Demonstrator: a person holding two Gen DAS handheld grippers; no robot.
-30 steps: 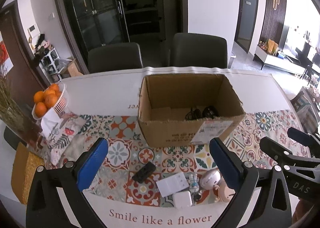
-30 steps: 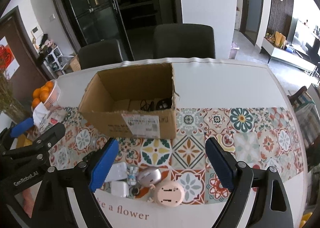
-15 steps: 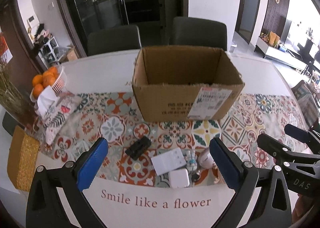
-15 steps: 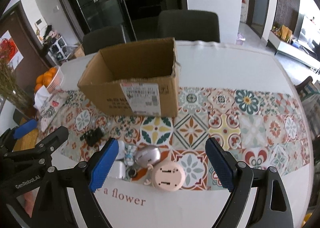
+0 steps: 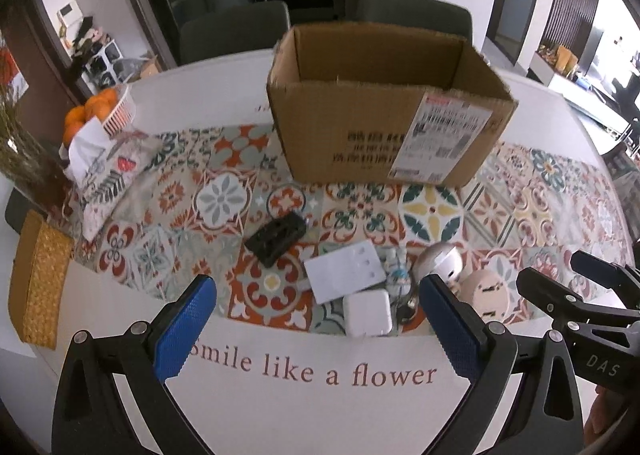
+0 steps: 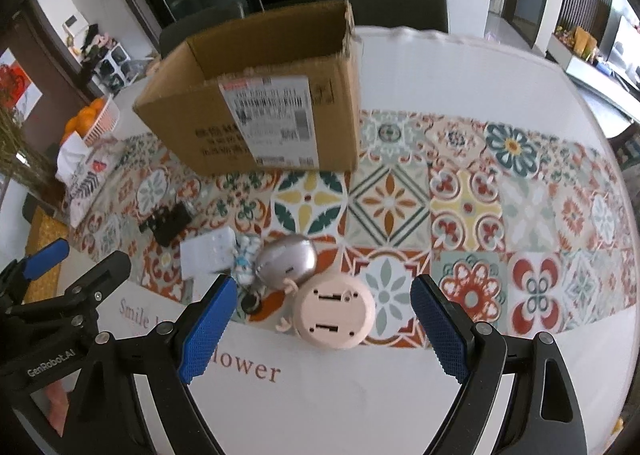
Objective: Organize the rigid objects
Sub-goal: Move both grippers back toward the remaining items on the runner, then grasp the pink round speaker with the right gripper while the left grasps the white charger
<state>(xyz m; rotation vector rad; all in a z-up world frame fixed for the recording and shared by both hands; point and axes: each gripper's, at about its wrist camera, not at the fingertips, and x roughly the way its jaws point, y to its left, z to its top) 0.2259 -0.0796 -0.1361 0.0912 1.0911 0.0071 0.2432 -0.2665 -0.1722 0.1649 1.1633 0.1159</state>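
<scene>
Reaching with my right gripper (image 6: 318,329), jaws wide and empty, I centre on the pink disc (image 6: 334,313) just ahead, then close squarely; left gripper (image 5: 316,329) hangs open, empty.

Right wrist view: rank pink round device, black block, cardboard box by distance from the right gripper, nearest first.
From the right gripper, open above the table edge:
1. Pink round device, lying between the fingers, just ahead.
2. Black block, farther out to the left on the patterned runner.
3. Cardboard box, farthest, at the back, left of centre.
</scene>
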